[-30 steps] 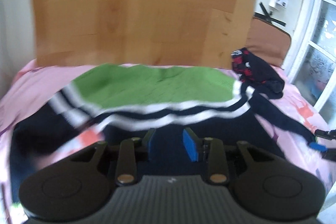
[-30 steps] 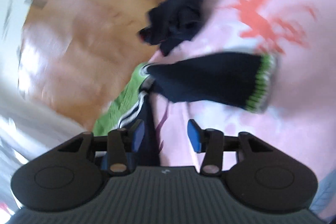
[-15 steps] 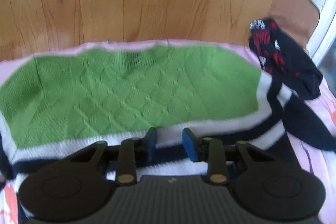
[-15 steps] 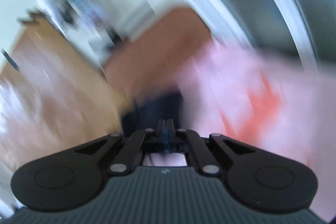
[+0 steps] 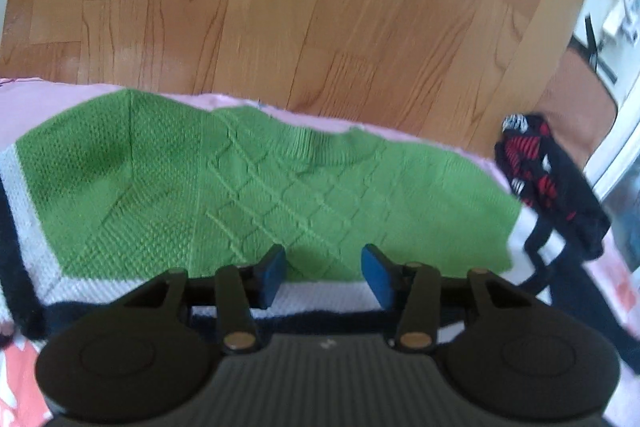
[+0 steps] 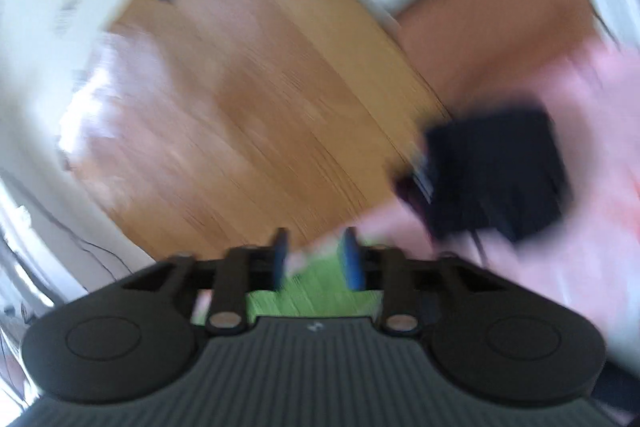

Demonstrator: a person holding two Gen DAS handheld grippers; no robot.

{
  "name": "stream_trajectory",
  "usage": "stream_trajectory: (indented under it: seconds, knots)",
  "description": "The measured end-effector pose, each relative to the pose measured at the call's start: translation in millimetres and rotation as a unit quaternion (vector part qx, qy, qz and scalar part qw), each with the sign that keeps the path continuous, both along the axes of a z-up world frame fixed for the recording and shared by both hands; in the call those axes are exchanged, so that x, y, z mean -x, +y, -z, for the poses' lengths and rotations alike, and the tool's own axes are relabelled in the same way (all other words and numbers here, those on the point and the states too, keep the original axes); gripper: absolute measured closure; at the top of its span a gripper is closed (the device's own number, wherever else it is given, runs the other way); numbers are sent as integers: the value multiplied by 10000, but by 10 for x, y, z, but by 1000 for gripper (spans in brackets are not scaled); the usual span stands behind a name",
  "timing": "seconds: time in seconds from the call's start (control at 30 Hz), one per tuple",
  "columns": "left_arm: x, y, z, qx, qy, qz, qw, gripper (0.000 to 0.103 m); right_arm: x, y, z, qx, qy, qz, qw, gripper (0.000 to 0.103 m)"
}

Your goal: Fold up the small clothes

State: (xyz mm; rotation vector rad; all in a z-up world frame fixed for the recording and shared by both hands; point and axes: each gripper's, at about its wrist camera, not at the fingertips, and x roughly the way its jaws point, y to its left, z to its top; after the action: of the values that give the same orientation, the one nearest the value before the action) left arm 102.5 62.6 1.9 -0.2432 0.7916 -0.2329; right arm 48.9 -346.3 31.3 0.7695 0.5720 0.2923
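Lying flat on the pink bed sheet, the green sweater is observed against the wooden headboard. Both the left tool and right tool, just widened, are noted released, grasping nothing.

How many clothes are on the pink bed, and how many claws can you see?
Green sweater with white and navy stripes: 1
Dark garment with red pattern: 1
Claws: 2, left claw and right claw
Total: 4
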Motion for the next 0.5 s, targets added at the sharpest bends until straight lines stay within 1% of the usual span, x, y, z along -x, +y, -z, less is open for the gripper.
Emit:
stream_trajectory:
  seconds: [0.03, 0.07, 0.1, 0.13, 0.17, 0.2, 0.23, 0.27, 0.3, 0.33, 0.37, 0.4, 0.43, 0.47, 0.5]
  knots:
    - [24, -8, 15, -15, -63, 9, 10000, 59, 93, -57, 173, -260, 360, 111, 9990, 55]
    - [46, -14, 11, -63, -110, 33, 9999, 59, 227, -155, 366, -661, 682, 274, 9951, 54]
    - [52, -33, 11, -102, -132, 53, 9998, 58, 352, -222, 515, -1048, 922, 495, 9890, 48]
    - [62, -48, 15, -128, -163, 50, 9998, 57, 468, -298, 653, -1456, 1141, 770, 9797, 43]
    - [69, -65, 21, -168, -197, 50, 9997, 57, 569, -375, 778, -1846, 1265, 1083, 9686, 32]
    - [74, -81, 22, -207, -219, 49, 9995, 57, 664, -445, 885, -2169, 1338, 1436, 9563, 29]
    - [79, -91, 19, -223, -225, 45, 9995, 57, 709, -503, 963, -2349, 1434, 1758, 9452, 29]
    - [91, -94, 4, -212, -229, 47, 9995, 57, 727, -558, 1021, -2477, 1520, 2063, 9343, 33]
    - [87, -76, -2, -174, -234, 46, 9996, 57, 717, -600, 1044, -2578, 1421, 2249, 9288, 35]
    - [102, -57, -11, -123, -246, 34, 9996, 57, 682, -654, 1027, -2507, 1338, 2331, 9300, 35]
    - [115, -26, -26, -72, -268, 8, 9996, 57, 599, -654, 1001, -2319, 1271, 2416, 9336, 36]
    - [127, 3, -48, -33, -305, -36, 9995, 58, 514, -642, 957, -2091, 1189, 2497, 9380, 47]
    - [134, 41, -70, -3, -350, -104, 9993, 59, 406, -619, 915, -1736, 1200, 2585, 9427, 64]
    - [152, 109, -98, 20, -394, -191, 9990, 59, 313, -582, 906, -1384, 1275, 2612, 9468, 91]
    - [155, 158, -120, 35, -434, -291, 9986, 59, 223, -549, 834, -1069, 1167, 2621, 9520, 91]
